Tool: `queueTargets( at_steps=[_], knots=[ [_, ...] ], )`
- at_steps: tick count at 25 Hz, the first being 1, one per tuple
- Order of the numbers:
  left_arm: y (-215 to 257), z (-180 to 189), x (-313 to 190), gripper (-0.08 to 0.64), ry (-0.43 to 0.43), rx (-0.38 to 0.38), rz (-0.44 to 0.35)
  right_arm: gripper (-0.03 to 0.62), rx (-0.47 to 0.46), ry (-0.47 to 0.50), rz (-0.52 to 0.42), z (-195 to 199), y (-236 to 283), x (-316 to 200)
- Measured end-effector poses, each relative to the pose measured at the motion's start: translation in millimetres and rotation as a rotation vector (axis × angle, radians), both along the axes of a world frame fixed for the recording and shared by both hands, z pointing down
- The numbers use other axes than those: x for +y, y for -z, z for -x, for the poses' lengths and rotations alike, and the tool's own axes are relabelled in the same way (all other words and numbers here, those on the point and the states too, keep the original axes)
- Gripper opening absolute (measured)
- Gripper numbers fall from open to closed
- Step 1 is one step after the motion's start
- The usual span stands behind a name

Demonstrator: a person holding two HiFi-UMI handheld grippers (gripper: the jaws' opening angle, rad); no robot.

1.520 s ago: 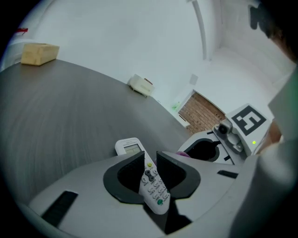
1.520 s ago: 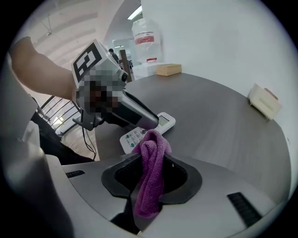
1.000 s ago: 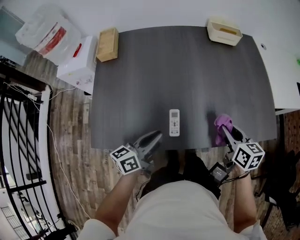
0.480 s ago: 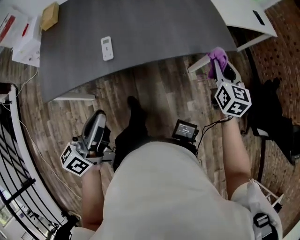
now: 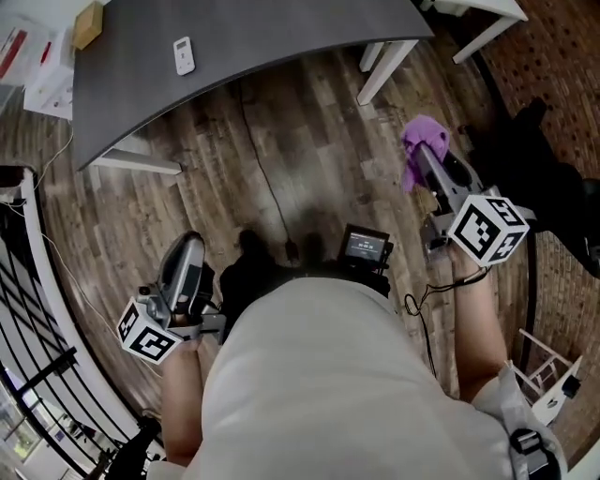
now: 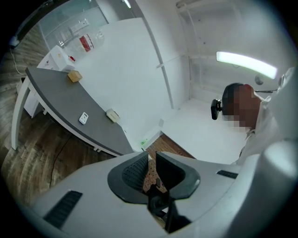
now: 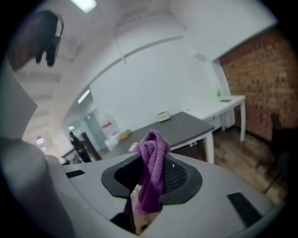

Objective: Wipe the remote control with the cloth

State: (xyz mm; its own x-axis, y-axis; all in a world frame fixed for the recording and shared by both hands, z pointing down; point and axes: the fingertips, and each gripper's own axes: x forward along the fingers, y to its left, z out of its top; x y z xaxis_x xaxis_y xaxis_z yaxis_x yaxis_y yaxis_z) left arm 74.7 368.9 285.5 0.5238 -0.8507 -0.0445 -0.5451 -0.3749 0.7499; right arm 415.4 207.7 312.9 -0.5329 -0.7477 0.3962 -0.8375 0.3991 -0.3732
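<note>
Now that the person has backed well away from the table (image 5: pixel 281 28), the remote control (image 5: pixel 184 55) sits on it, out of reach. The right gripper (image 5: pixel 427 161) clamps the cloth (image 5: pixel 419 145) and the left gripper (image 5: pixel 187 251) is barely apart and empty, so wiping looks paused.

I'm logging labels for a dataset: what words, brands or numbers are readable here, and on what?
No text is readable in any view.
On the remote control: display and buttons too small to read.
On the plastic bag: red print, too blurred to read.
On the device at the person's waist: lit screen, too small to read.
</note>
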Motion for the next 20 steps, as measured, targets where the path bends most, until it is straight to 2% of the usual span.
queueTargets(
  at_steps=[2,4,7,13,17,20],
  knots=[
    [5.5,-5.2,7.2,0.051,-0.014,0.027,-0.014,0.114,-0.212,0.053,0.075,44.7,15.7,41.1],
    [10.2,-11.4,12.1,0.041,-0.035,0.060,-0.028,0.114,-0.375,0.106,0.139,87.7,27.1,70.3],
    [15.3,-19.5,17.6,0.035,-0.084,0.087,-0.049,0.113,-0.483,0.162,0.160,137.2,41.4,86.4],
    [22.7,-2.0,34.5,0.031,-0.105,0.099,-0.073,0.112,-0.452,0.226,0.097,189.8,65.5,86.3],
    [25.7,20.1,47.1,0.028,-0.090,0.076,-0.076,0.112,-0.380,0.253,0.013,202.8,81.1,86.0],
    [22.9,32.6,52.5,0.026,-0.080,0.066,-0.068,0.112,-0.351,0.250,-0.004,205.0,82.8,83.1]
  ],
)
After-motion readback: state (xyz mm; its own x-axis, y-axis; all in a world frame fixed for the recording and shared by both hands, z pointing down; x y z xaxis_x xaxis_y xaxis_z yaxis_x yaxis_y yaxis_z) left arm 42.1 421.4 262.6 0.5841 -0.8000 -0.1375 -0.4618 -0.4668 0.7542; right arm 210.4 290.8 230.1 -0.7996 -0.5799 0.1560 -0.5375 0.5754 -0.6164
